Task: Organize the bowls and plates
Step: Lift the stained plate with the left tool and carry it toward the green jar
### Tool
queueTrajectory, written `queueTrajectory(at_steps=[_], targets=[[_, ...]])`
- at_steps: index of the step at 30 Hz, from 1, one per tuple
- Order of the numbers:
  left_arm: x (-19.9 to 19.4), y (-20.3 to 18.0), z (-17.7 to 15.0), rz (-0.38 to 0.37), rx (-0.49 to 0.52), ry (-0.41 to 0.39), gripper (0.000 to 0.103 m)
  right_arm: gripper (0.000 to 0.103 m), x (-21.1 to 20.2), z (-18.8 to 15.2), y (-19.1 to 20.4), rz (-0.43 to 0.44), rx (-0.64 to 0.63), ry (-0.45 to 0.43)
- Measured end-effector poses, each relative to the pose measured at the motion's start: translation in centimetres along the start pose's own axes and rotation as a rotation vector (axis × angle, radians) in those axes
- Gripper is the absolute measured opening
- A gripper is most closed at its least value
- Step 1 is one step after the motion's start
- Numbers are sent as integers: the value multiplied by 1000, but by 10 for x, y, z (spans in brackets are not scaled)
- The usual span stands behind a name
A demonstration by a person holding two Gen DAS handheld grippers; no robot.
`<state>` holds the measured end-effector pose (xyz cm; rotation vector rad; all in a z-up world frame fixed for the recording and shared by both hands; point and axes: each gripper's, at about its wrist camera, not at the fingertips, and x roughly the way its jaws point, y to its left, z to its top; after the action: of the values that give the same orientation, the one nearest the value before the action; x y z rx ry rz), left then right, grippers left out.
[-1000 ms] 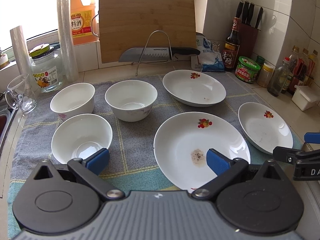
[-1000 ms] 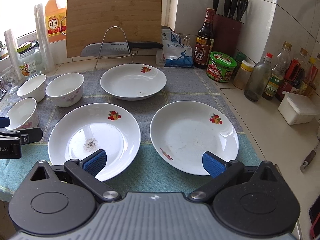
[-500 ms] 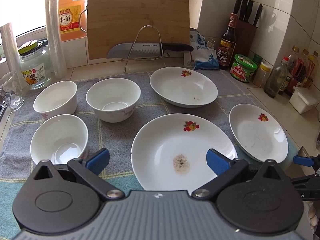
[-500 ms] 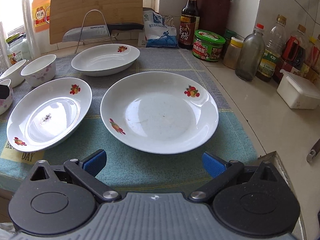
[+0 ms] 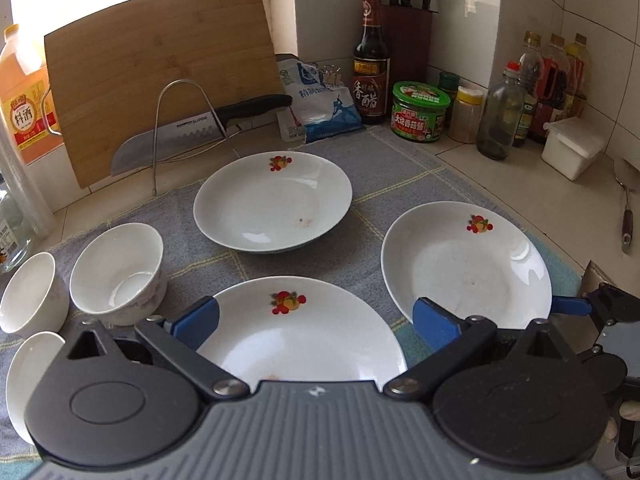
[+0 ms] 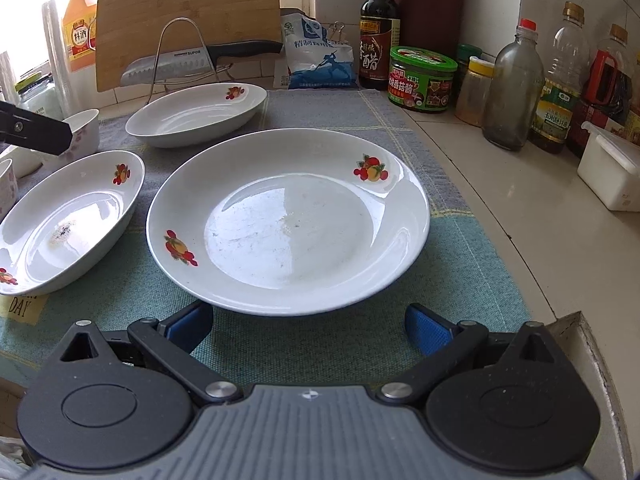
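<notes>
Both grippers gape wide and hold nothing. Seen from its own wrist camera, the right gripper (image 6: 308, 326) sits low at the near edge of a glossy white plate (image 6: 288, 220), round and shallow, with red fruit decals on its rim and faint scuffs in the well; its ribbed blue pads (image 6: 428, 330) lie just short of the rim, apart from it. That plate rests on a woven cloth (image 6: 460, 280), teal near the front and grey further back.

From the left wrist view, the left gripper (image 5: 316, 318) hovers over a second decal plate (image 5: 304, 332), whose near half is hidden behind the gripper body. A third, deeper plate (image 5: 272, 200) lies further back, with a small brown stain. Three plain white bowls (image 5: 118, 274) cluster at the left, close together; the nearest is cut off behind the gripper. A bamboo cutting board (image 5: 160, 92) leans behind a wire rack holding a knife (image 5: 188, 136).
</notes>
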<state>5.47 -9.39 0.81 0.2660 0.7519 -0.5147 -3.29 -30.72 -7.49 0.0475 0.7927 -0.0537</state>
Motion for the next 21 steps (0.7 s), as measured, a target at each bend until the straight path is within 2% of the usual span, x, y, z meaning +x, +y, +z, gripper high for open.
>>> queueTrajectory(at_steps=[5,9,13,17,21], targets=[[19,-18,22,-34,62,9,102,103,4,-1,-2,39,-88,-16],[37,-30,36,-82,102,24,102,103,4,-8,-11,93,-134,-79],[61,-43,47,-155,137,71,102,103,3,-10,-14,109,-143,-100],[88,-55,56,-220,182,121,99,103,4,-15,-18,143,-164,-141],[110,-63,61,-247,222,169,91,103,6,-12,-23,173,-191,-150]])
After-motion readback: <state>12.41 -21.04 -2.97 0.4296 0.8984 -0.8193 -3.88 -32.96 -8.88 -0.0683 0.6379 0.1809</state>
